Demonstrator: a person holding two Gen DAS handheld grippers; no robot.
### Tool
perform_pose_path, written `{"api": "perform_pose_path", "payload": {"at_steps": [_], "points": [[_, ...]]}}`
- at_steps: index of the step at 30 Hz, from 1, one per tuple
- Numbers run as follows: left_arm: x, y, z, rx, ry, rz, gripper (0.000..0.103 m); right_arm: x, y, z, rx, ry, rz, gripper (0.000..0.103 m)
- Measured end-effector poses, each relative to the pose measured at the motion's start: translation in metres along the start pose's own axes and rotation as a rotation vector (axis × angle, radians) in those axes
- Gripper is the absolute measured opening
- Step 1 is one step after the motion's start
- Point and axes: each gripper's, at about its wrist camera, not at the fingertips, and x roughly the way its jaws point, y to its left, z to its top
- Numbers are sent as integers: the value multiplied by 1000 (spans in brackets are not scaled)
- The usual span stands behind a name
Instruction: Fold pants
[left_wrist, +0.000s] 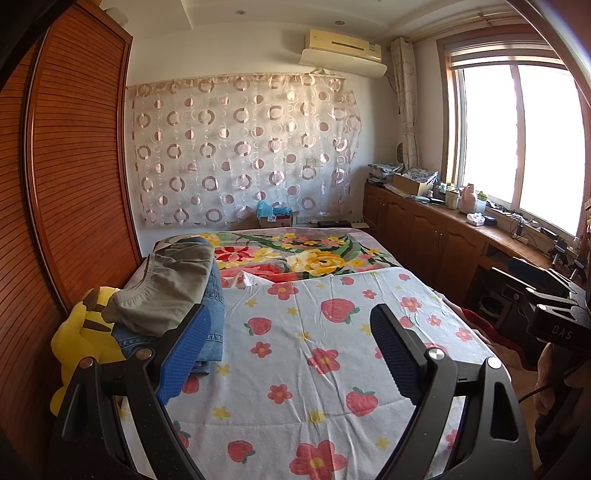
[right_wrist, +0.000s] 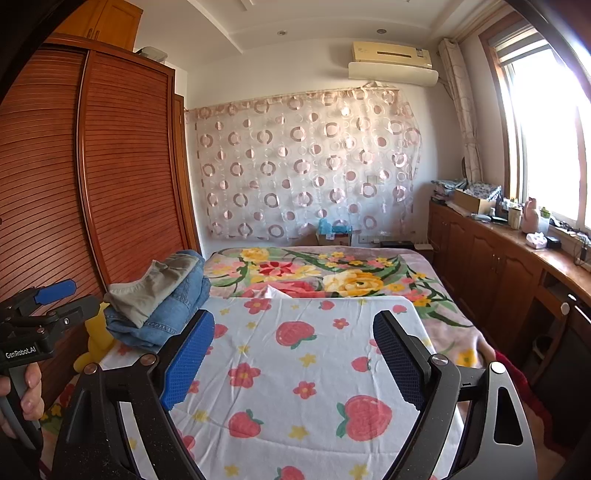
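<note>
Both tools hover over the foot of the bed, and both sets of jaws stand wide with nothing between them. The left gripper (left_wrist: 291, 343) and the right gripper (right_wrist: 293, 354) look out over a strawberry-print sheet (left_wrist: 314, 325) whose middle lies bare.

The pants sit in a stack ahead of the jaws and off to their left, at the bed's edge by the louvred wardrobe (left_wrist: 74, 184): a pair of grey-green pants (left_wrist: 170, 291) on top of blue jeans (right_wrist: 173, 314). The stack touches a yellow plush toy (left_wrist: 81, 332), which lies just left of the left gripper's left finger.

From here I cannot tell whether that stack is folded work set aside or a heap waiting its turn; the grey-green pair looks loosely doubled, its elastic waistband showing at the near end. So I would not call any move.

If a pair is to be lifted, it seems wise to pinch the waistband, one tool at each corner, taking only the top layer so the jeans stay put, and to lay it flat on the bare sheet straight ahead of the jaws.
</note>
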Motion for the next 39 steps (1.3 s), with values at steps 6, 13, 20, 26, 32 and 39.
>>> {"api": "perform_pose_path", "payload": {"at_steps": [6,13,20,26,32,39], "points": [[0,0,0,-1,0,0,89,-1,1,-1,0,0,-1,89],[0,0,0,1,1,0,89,-1,0,-2,1,-1,-3,89],[0,-1,0,-1,0,-1,89,-1,-1,-3,1,-1,-4,89],[0,-1,0,-1,0,0,89,-1,-1,-5,-1,-1,-7,89],[0,0,0,-1,0,-1,89,-2,0,-6,0,-1,-4,89],[0,0,0,0,0,0,89,-3,0,-6,-1,-1,-5,89]]}}
